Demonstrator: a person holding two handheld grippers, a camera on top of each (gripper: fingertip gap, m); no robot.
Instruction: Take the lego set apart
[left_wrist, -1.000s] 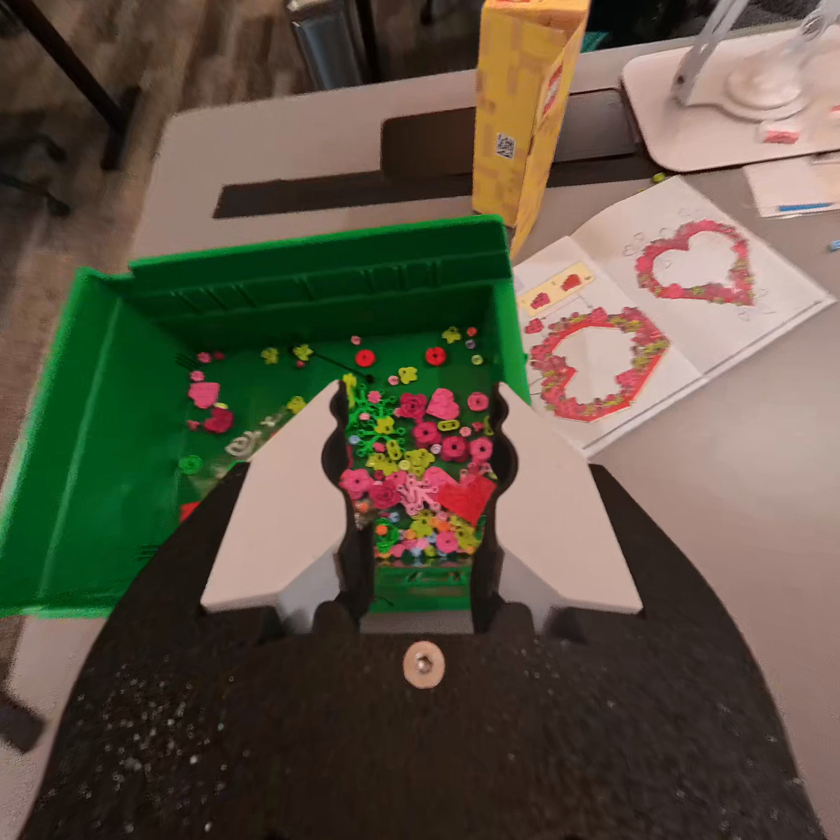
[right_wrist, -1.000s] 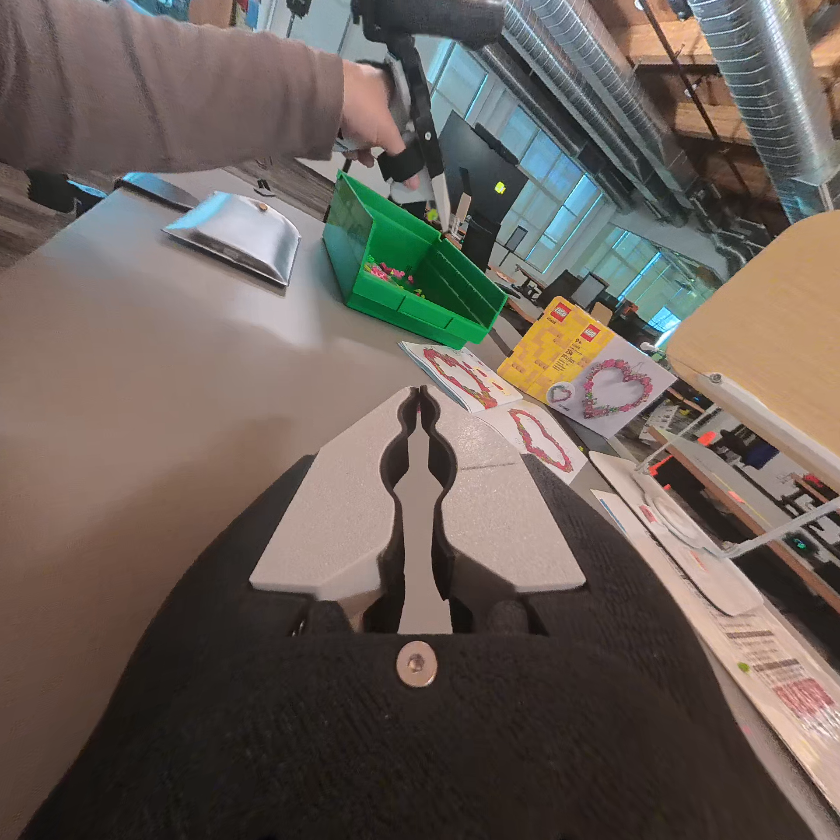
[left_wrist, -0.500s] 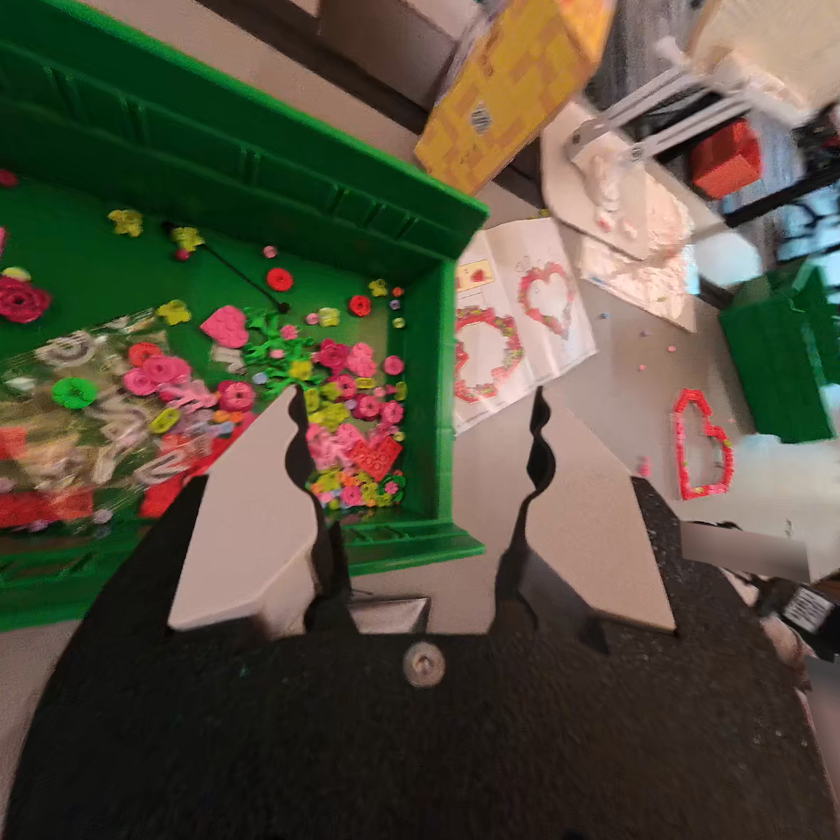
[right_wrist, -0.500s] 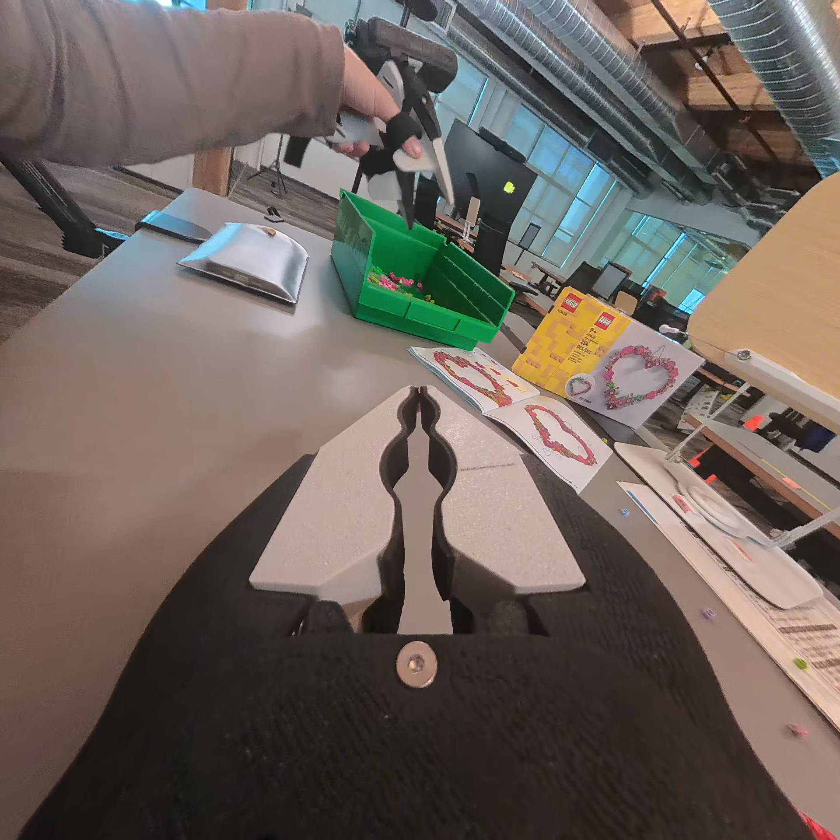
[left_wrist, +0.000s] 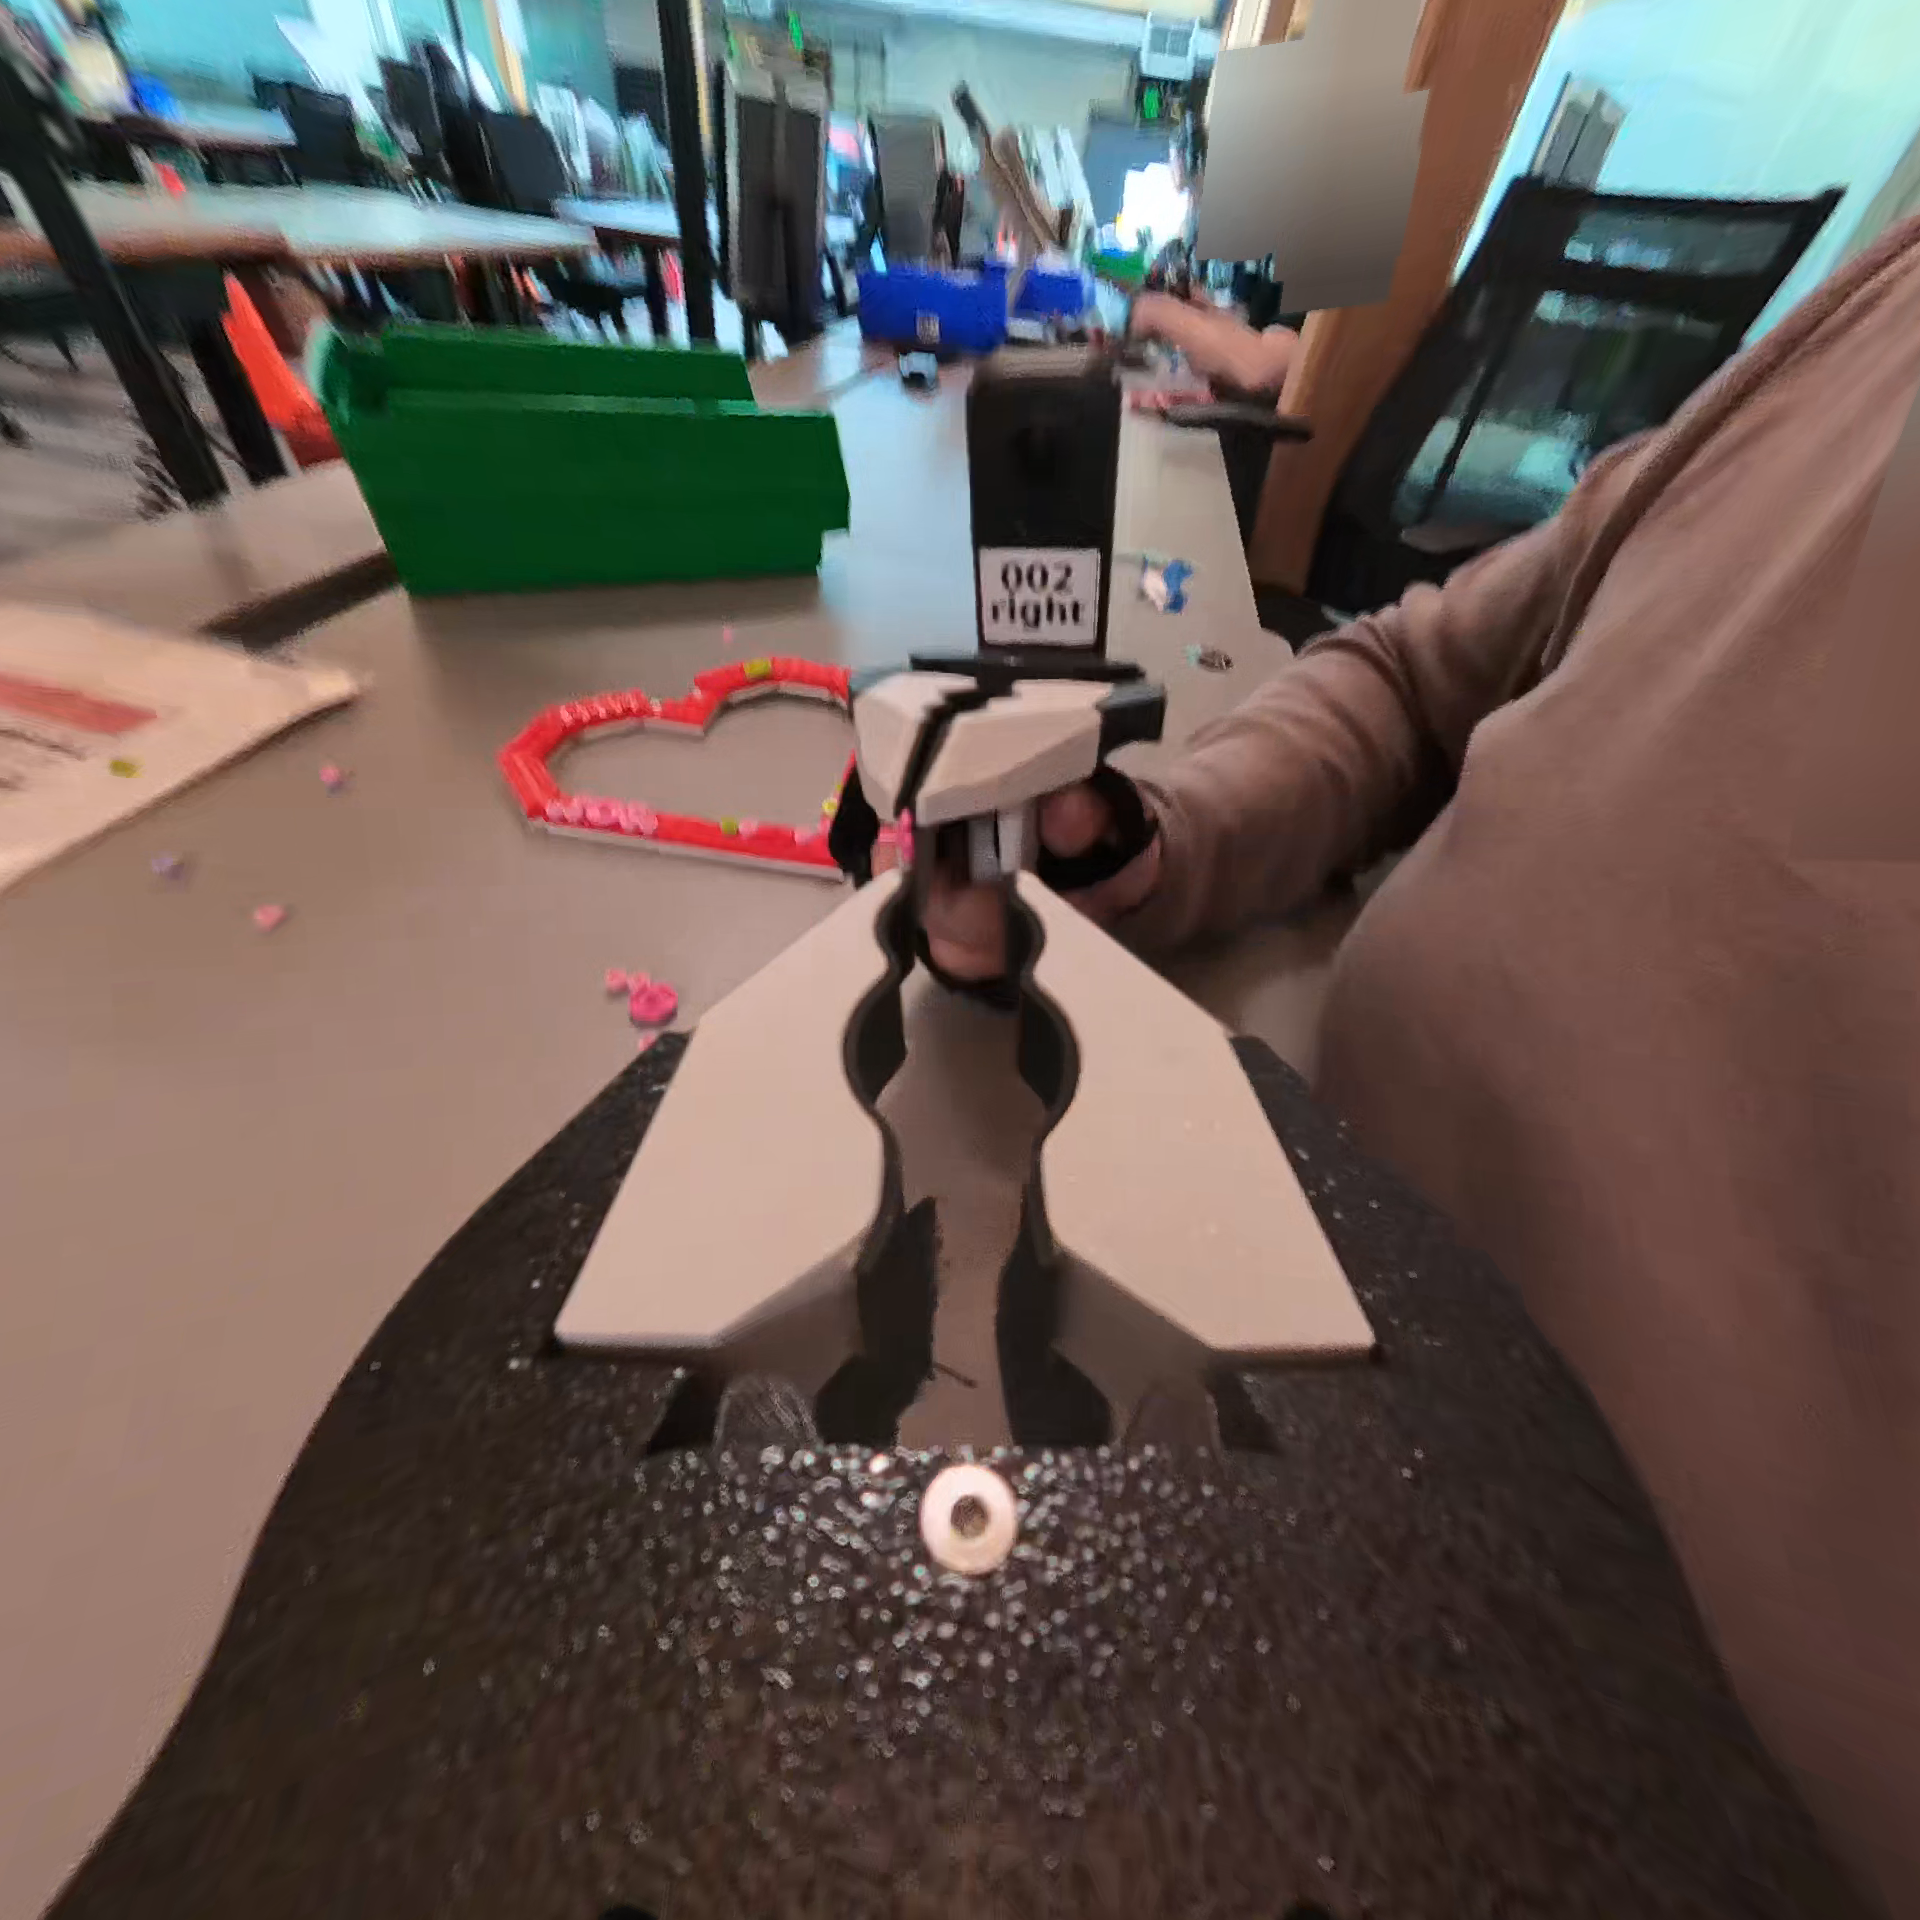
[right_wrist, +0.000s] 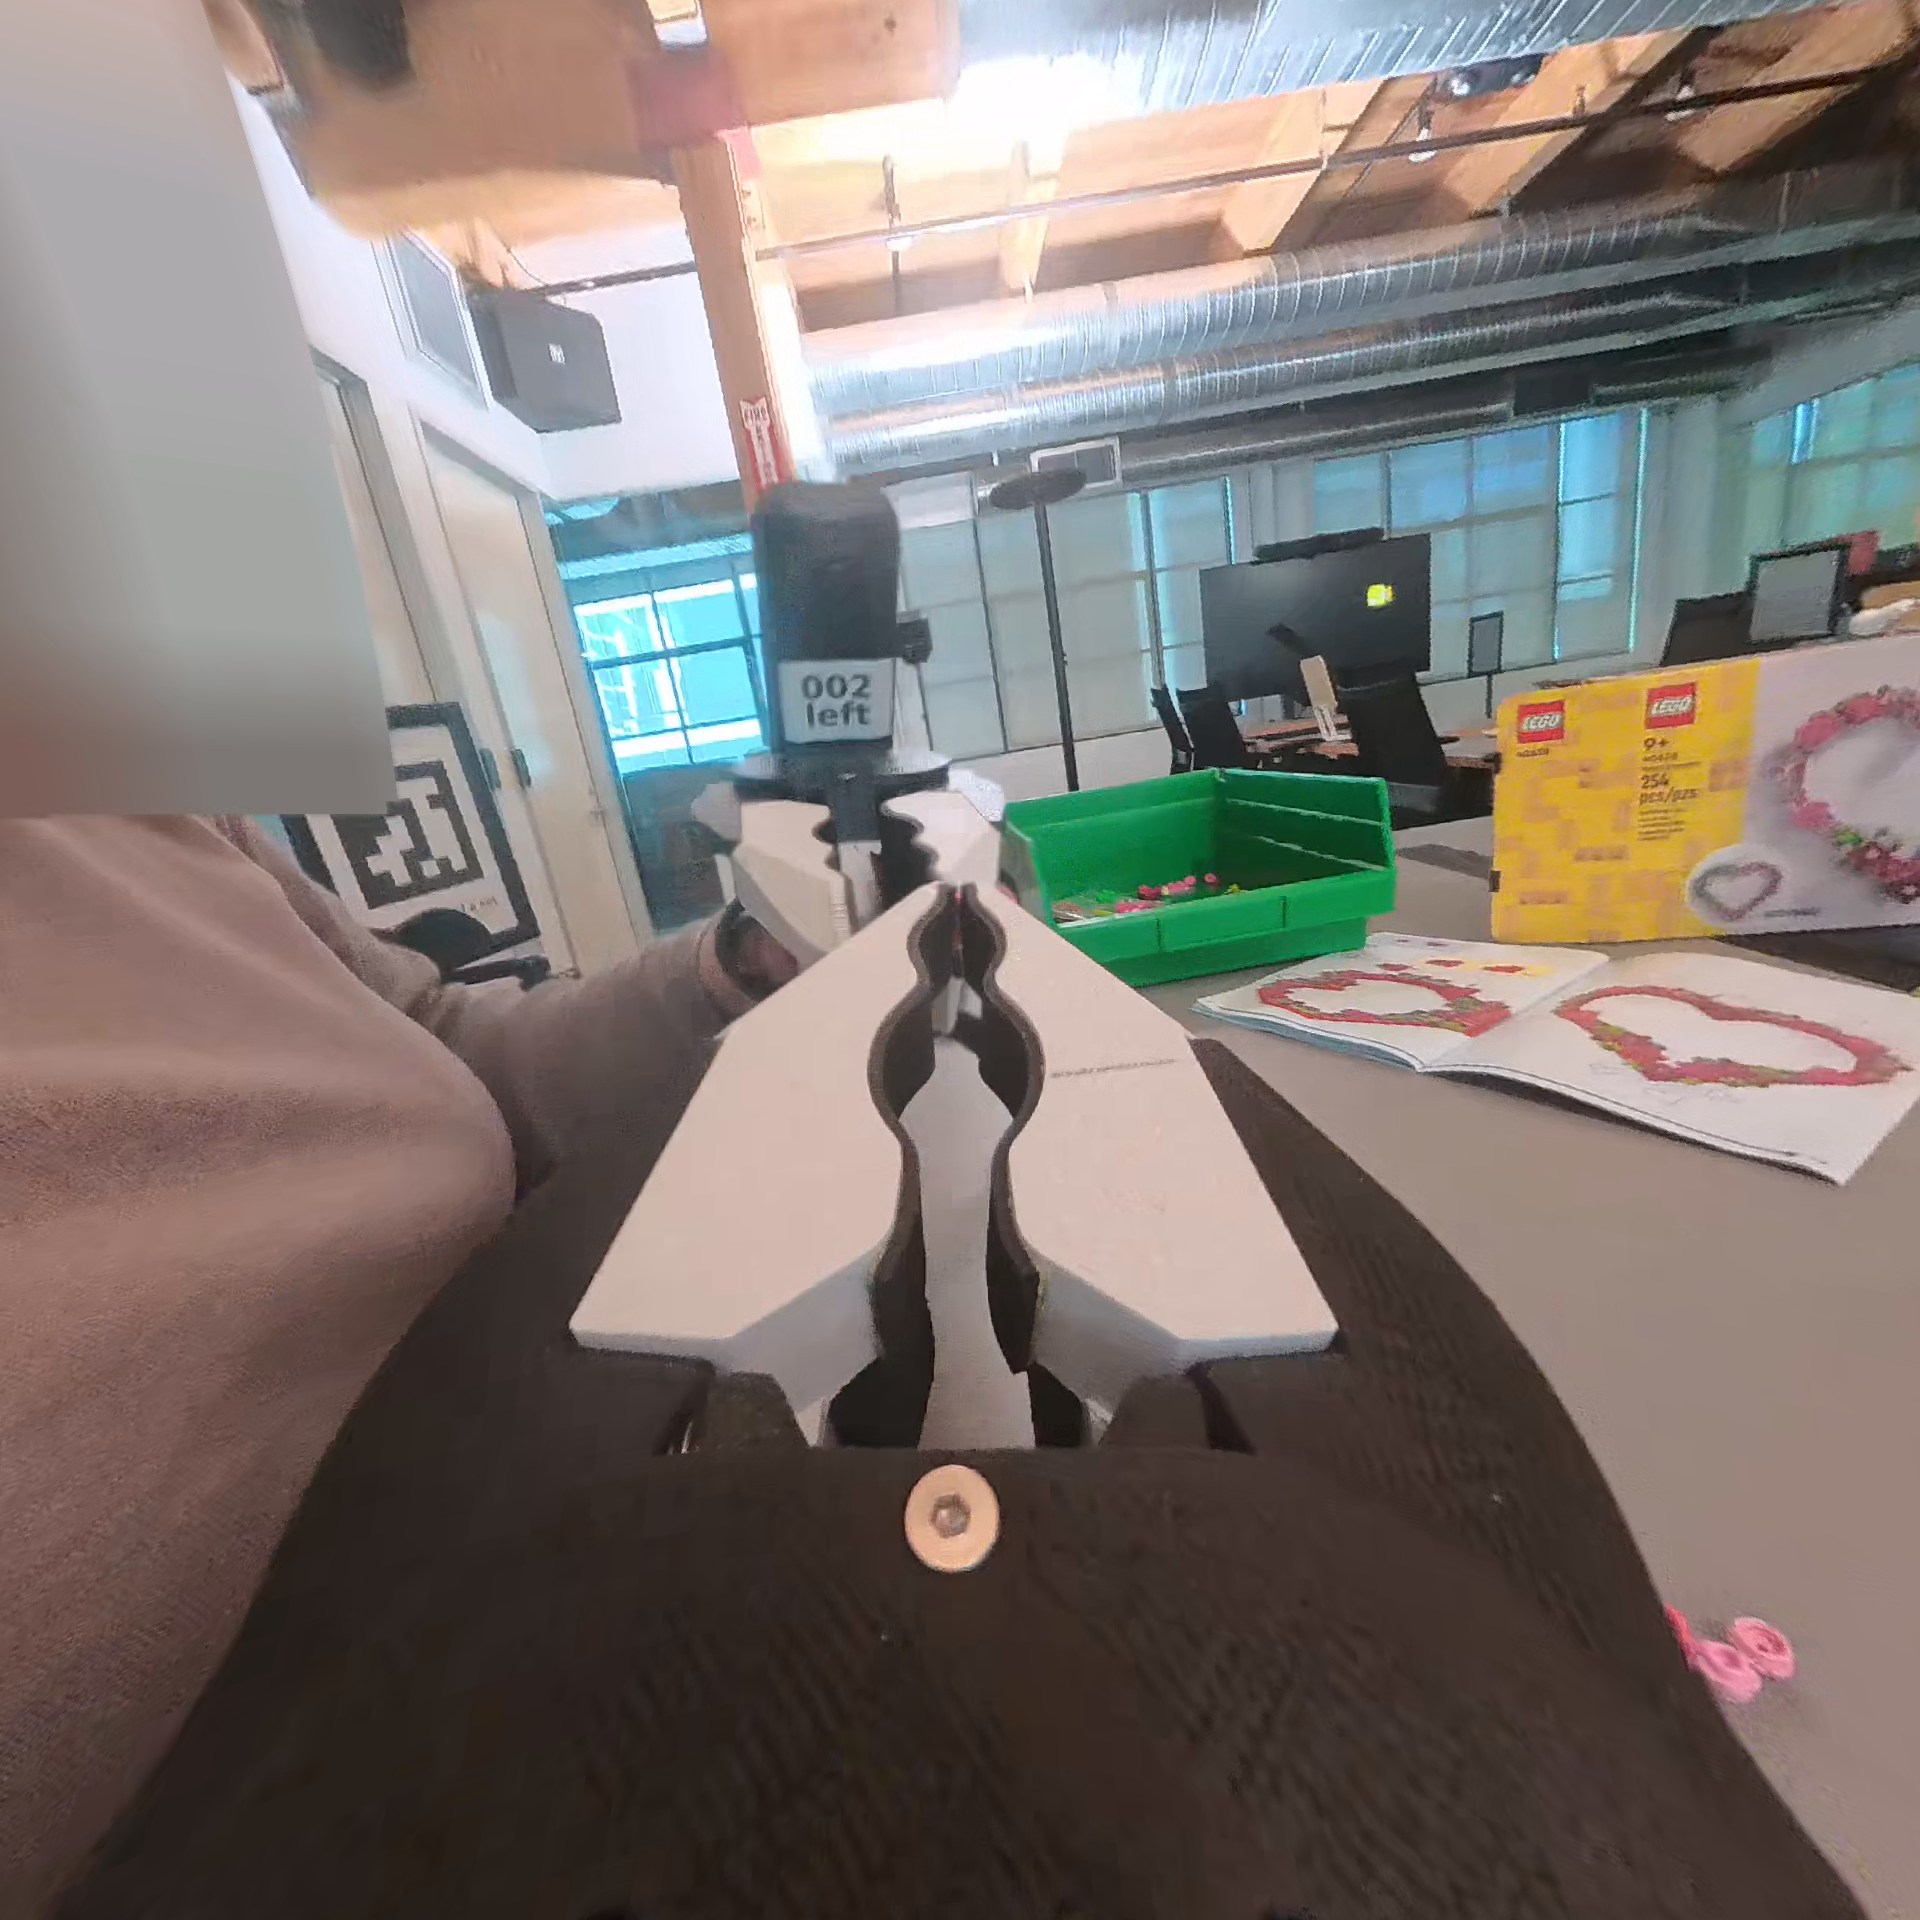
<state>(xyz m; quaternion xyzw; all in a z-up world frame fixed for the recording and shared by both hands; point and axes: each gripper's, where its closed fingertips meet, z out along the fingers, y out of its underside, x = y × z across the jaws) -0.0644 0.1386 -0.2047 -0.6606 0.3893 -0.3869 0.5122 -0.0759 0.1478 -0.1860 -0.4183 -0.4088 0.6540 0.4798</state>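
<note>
The red heart-shaped lego frame (left_wrist: 665, 774) lies flat on the grey table (left_wrist: 312, 1091), with a few small pieces still on it. My right gripper (right_wrist: 956, 912) is shut on a small pink lego piece (left_wrist: 898, 834), held above the table in front of the frame. My left gripper (left_wrist: 954, 914) is open and empty and points straight at the right gripper (left_wrist: 883, 826), close to it but not touching. The left gripper also shows in the right wrist view (right_wrist: 862, 873), with its jaws apart.
A green bin (right_wrist: 1226, 914) with loose pink and yellow pieces stands on the table beside an open instruction booklet (right_wrist: 1558, 1029) and the yellow set box (right_wrist: 1662, 800). Loose pink pieces (left_wrist: 649, 1003) lie on the table. Another green bin (left_wrist: 582, 488) stands behind the heart. Less than 4 cm separates the two grippers' tips.
My left gripper has swung from above the green bin round to face the right gripper, its jaws narrower than half a second ago. The right gripper has turned towards it.
</note>
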